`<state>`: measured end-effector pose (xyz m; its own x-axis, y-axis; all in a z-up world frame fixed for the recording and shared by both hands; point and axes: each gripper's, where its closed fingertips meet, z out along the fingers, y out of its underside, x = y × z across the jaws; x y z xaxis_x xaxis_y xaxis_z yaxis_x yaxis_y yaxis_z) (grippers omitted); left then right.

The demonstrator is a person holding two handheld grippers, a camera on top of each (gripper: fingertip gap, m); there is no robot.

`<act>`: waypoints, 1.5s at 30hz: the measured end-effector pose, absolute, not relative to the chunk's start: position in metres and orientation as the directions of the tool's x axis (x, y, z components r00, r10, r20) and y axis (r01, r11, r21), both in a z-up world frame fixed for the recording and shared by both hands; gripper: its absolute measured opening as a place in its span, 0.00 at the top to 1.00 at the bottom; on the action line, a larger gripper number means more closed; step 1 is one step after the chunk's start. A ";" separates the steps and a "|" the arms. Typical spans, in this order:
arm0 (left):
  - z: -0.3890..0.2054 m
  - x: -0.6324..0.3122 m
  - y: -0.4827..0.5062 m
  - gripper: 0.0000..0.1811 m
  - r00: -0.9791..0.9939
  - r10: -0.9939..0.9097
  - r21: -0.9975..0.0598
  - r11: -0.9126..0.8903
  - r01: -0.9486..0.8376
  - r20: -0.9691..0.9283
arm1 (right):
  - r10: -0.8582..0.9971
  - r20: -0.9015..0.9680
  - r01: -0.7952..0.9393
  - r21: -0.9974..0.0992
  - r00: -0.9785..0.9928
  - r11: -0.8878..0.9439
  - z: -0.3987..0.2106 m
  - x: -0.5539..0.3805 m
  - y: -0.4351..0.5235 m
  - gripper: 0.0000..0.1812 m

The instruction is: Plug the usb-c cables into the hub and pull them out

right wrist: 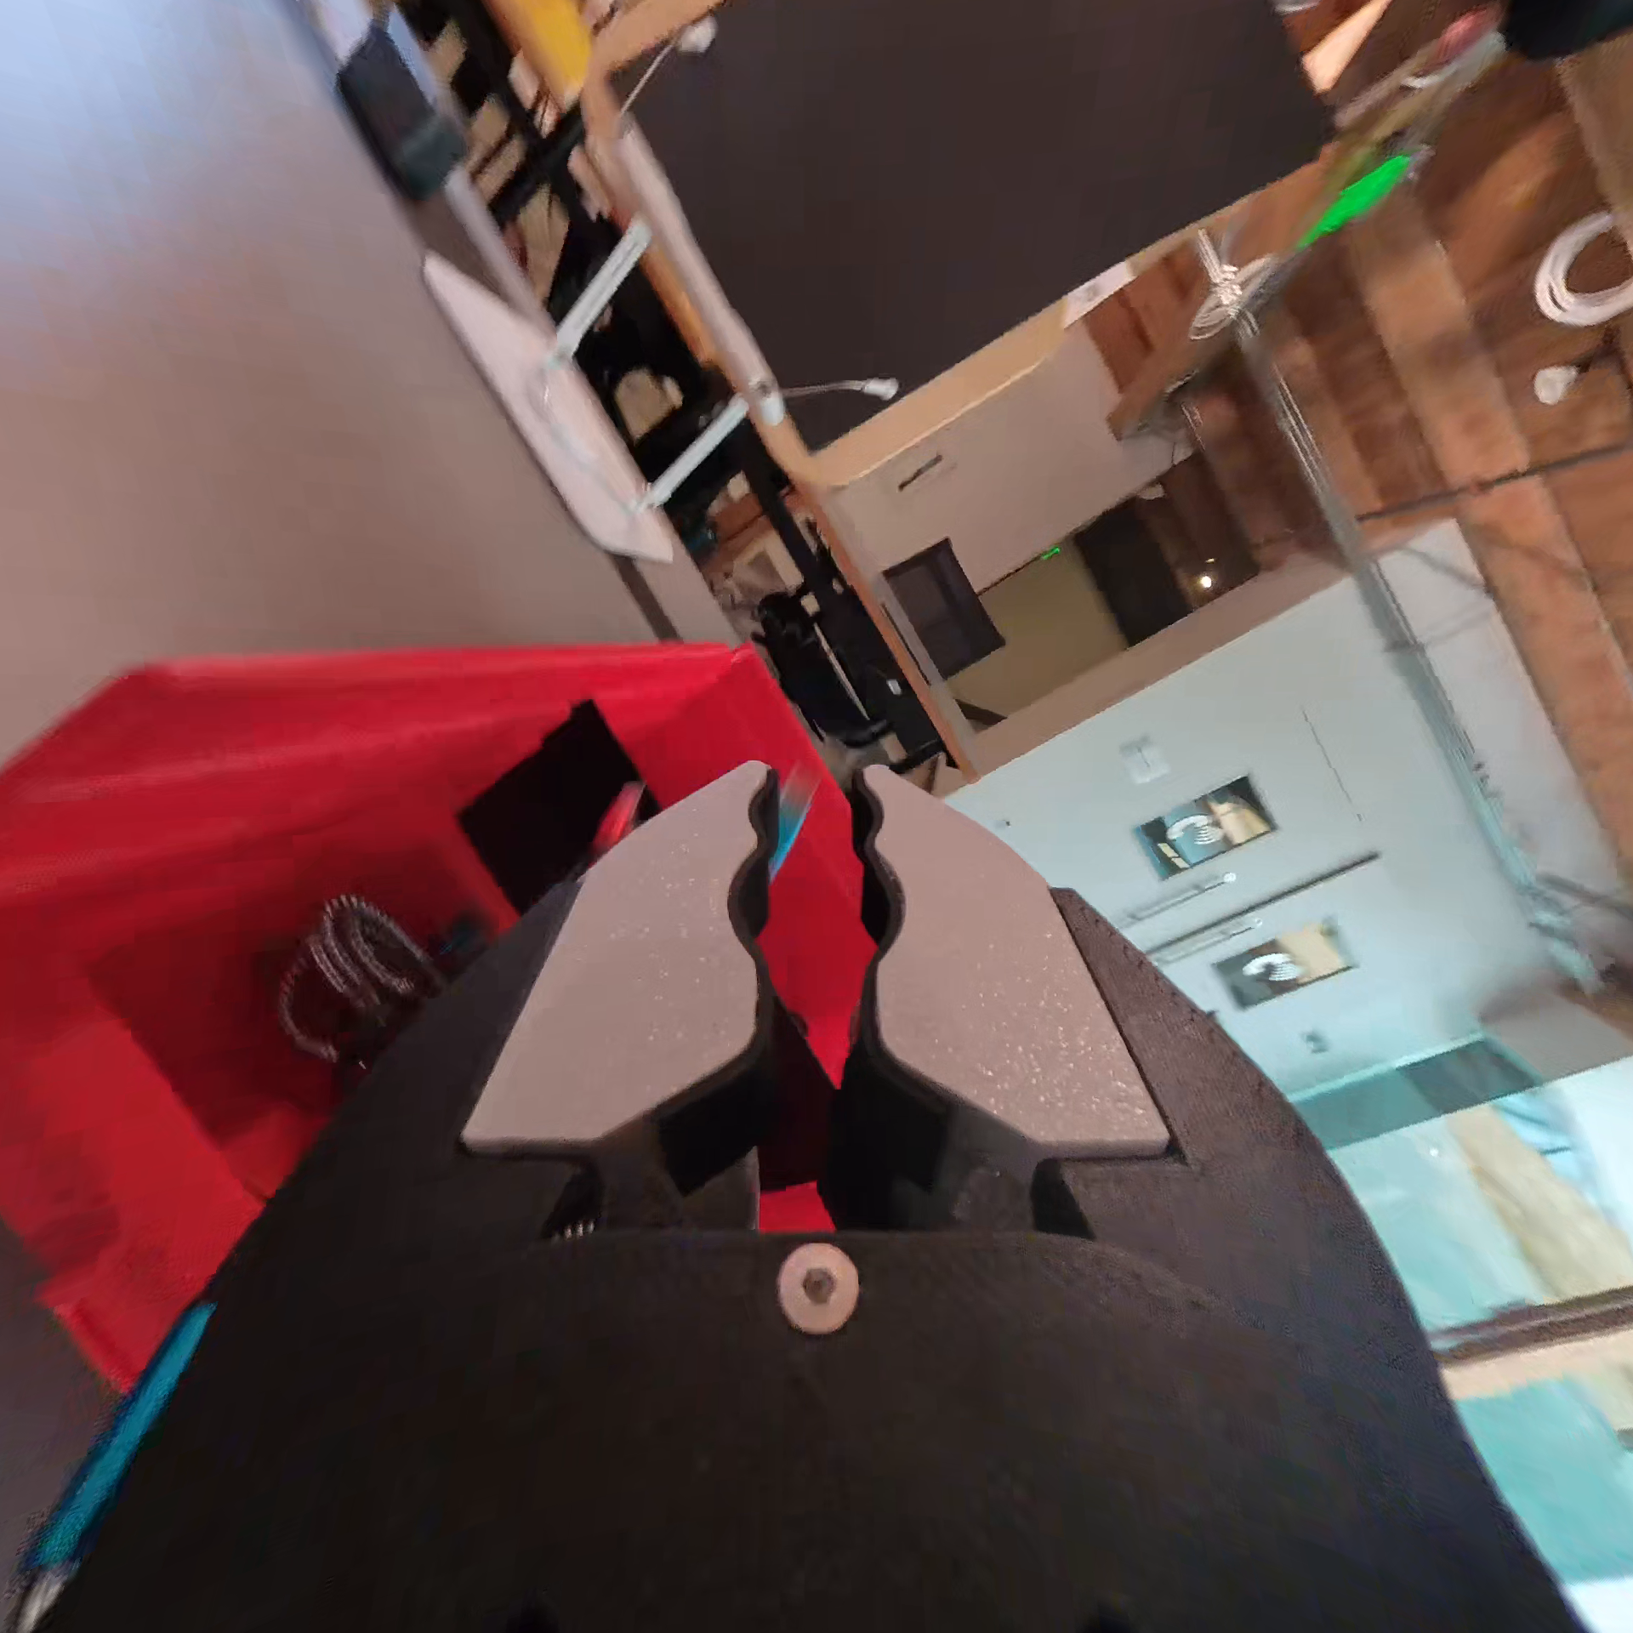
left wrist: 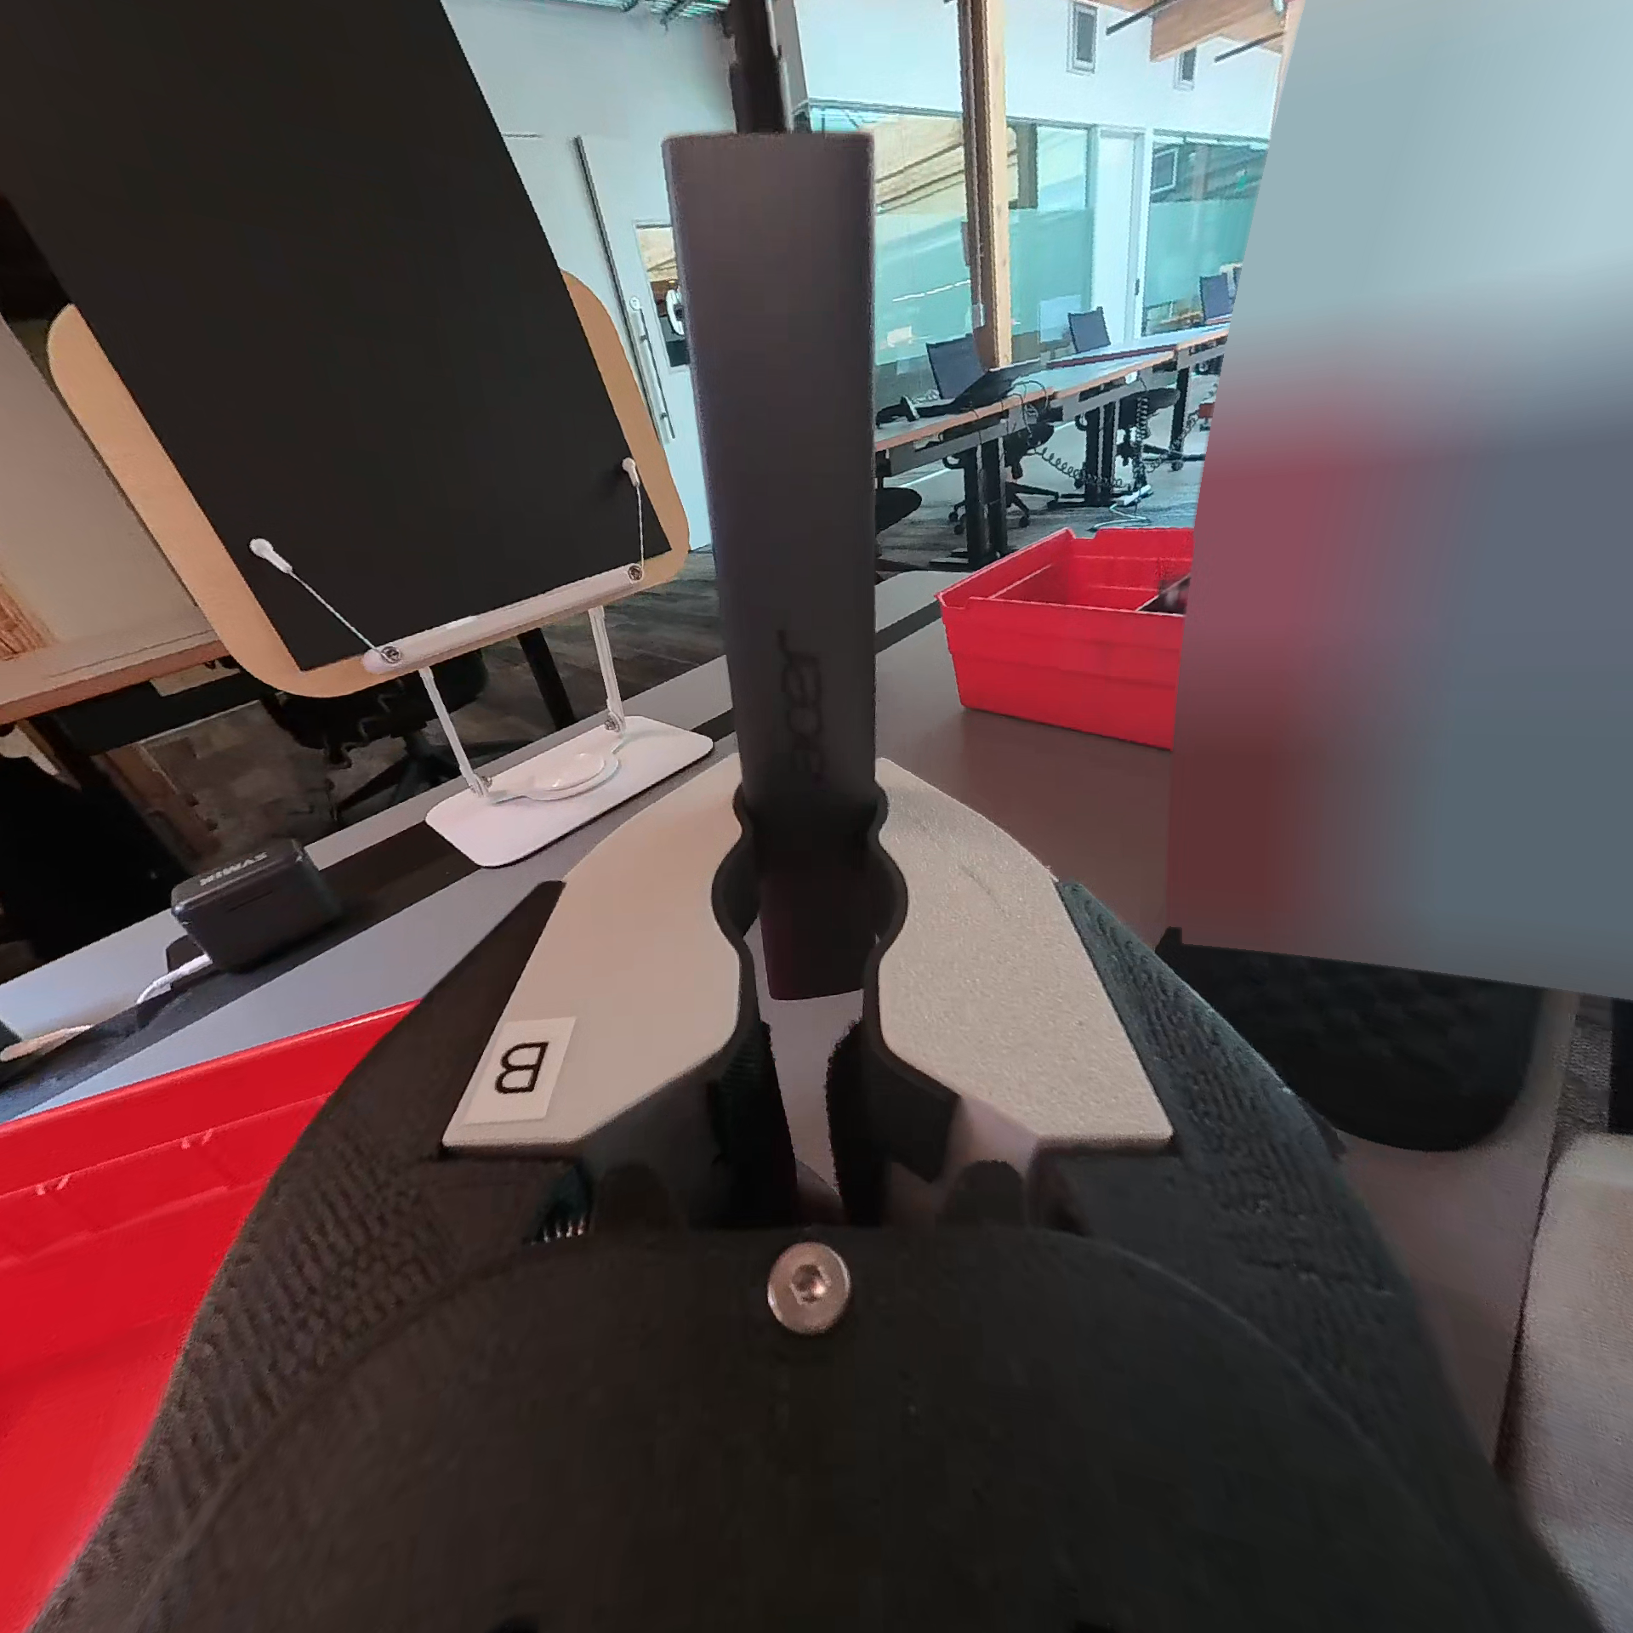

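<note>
Open-plan office beyond grey desk (left wrist: pixel 1016 751). Left gripper (left wrist: pixel 808 892) clamped on long dark grey slab-shaped hub (left wrist: pixel 778 459), held upright, probably presenting ports. Right gripper (right wrist: pixel 813 884) narrowly parted, seemingly empty, tilted over red plastic bin (right wrist: pixel 221 795) holding coiled braided cable (right wrist: pixel 353 972), blurred

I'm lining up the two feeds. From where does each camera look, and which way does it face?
Left wrist view: on the left claw, level, facing across the desk; its fingers clamp the upright dark hub.
Right wrist view: on the right claw, rolled sideways, blurred, nosing over a red bin.
Both show the white-based stand.
</note>
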<state>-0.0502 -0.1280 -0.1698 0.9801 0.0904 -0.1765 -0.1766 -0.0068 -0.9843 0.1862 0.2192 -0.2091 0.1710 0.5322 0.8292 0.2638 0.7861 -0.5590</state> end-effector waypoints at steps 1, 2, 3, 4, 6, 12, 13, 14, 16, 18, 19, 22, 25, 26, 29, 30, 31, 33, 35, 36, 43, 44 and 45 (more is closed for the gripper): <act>-0.171 -0.050 -0.127 0.91 0.982 0.085 -0.985 -0.010 -0.170 -0.171 | 0.588 0.787 0.228 -0.617 0.185 0.753 -0.205 0.187 0.217 0.90; -0.173 -0.050 -0.126 0.91 0.983 0.079 -0.986 -0.014 -0.165 -0.165 | 0.643 0.744 0.219 -0.667 0.179 0.712 -0.206 0.187 0.218 0.88; -0.174 -0.049 -0.125 0.91 0.984 0.074 -0.987 -0.021 -0.160 -0.161 | 0.687 0.707 0.247 -0.705 0.167 0.665 -0.210 0.188 0.222 0.86; -0.176 -0.048 -0.123 0.91 0.985 0.070 -0.987 -0.025 -0.159 -0.161 | 0.727 0.670 0.306 -0.731 0.148 0.611 -0.220 0.188 0.228 0.85; -0.176 -0.046 -0.122 0.91 0.984 0.065 -0.986 -0.027 -0.166 -0.168 | 0.780 0.611 0.439 -0.742 0.134 0.506 -0.236 0.193 0.239 0.81; -0.178 -0.045 -0.121 0.91 0.975 0.082 -0.977 -0.060 -0.204 -0.209 | 0.956 0.289 0.680 -0.710 0.044 0.183 -0.265 0.224 0.188 0.75; -0.178 -0.045 -0.120 0.91 0.975 0.079 -0.977 -0.061 -0.205 -0.210 | 0.953 0.296 0.750 -0.643 0.058 0.154 -0.275 0.236 0.186 0.74; -0.179 -0.044 -0.119 0.91 0.976 0.072 -0.977 -0.060 -0.203 -0.207 | 0.942 0.328 0.806 -0.574 0.067 0.142 -0.284 0.247 0.186 0.74; -0.182 -0.042 -0.117 0.91 0.979 0.056 -0.979 -0.058 -0.195 -0.198 | 0.918 0.392 0.883 -0.450 0.061 0.134 -0.302 0.263 0.193 0.78; -0.183 -0.041 -0.116 0.91 0.980 0.048 -0.980 -0.058 -0.191 -0.193 | 0.843 0.537 0.927 -0.329 0.027 0.179 -0.307 0.277 0.214 0.90; -0.183 -0.040 -0.116 0.91 0.980 0.045 -0.980 -0.060 -0.191 -0.194 | 0.784 0.620 0.943 -0.268 0.014 0.195 -0.301 0.284 0.227 0.90; -0.183 -0.037 -0.114 0.91 0.978 0.036 -0.978 -0.062 -0.201 -0.203 | 0.608 0.793 0.964 -0.195 0.046 0.182 -0.274 0.294 0.263 0.90; -0.186 -0.033 -0.111 0.91 0.980 0.015 -0.978 -0.073 -0.195 -0.197 | 0.730 0.668 0.947 -0.308 0.147 0.092 -0.294 0.287 0.268 0.86; -0.189 -0.033 -0.109 0.91 0.981 0.009 -0.977 -0.082 -0.195 -0.196 | 0.782 0.593 0.939 -0.344 0.189 0.034 -0.305 0.287 0.265 0.83; -0.198 -0.032 -0.103 0.91 0.981 -0.002 -0.972 -0.133 -0.194 -0.196 | 0.767 0.514 0.850 -0.520 0.385 -0.078 -0.295 0.285 0.265 0.71; -0.202 -0.031 -0.101 0.91 0.981 -0.004 -0.969 -0.150 -0.194 -0.196 | 0.745 0.490 0.782 -0.620 0.452 -0.067 -0.280 0.280 0.262 0.68; -0.205 -0.030 -0.099 0.91 0.980 -0.009 -0.967 -0.164 -0.197 -0.198 | 0.720 0.450 0.677 -0.735 0.529 -0.038 -0.259 0.273 0.257 0.66; -0.210 -0.026 -0.094 0.91 0.982 -0.033 -0.966 -0.177 -0.189 -0.186 | 0.692 0.296 0.369 -0.928 0.658 0.047 -0.210 0.261 0.241 0.70; -0.213 -0.015 -0.089 0.91 0.987 -0.093 -0.976 -0.164 -0.144 -0.130 | 0.743 0.088 0.064 -0.996 0.664 0.061 -0.175 0.250 0.220 0.74; -0.214 -0.009 -0.086 0.91 0.987 -0.127 -0.982 -0.152 -0.116 -0.097 | 0.769 0.006 -0.029 -0.999 0.640 0.031 -0.167 0.245 0.211 0.74; -0.224 0.014 -0.069 0.91 0.975 -0.217 -0.985 -0.151 -0.081 -0.047 | 0.988 -0.084 -0.201 -0.974 -0.127 -0.109 -0.136 0.123 0.033 0.82; -0.226 0.017 -0.067 0.91 0.974 -0.220 -0.982 -0.161 -0.094 -0.057 | 0.968 -0.097 -0.182 -0.973 -0.233 -0.142 -0.139 0.105 0.005 0.81; -0.229 0.021 -0.065 0.91 0.972 -0.224 -0.980 -0.169 -0.107 -0.068 | 0.943 -0.100 -0.146 -0.978 -0.316 -0.152 -0.146 0.088 -0.021 0.78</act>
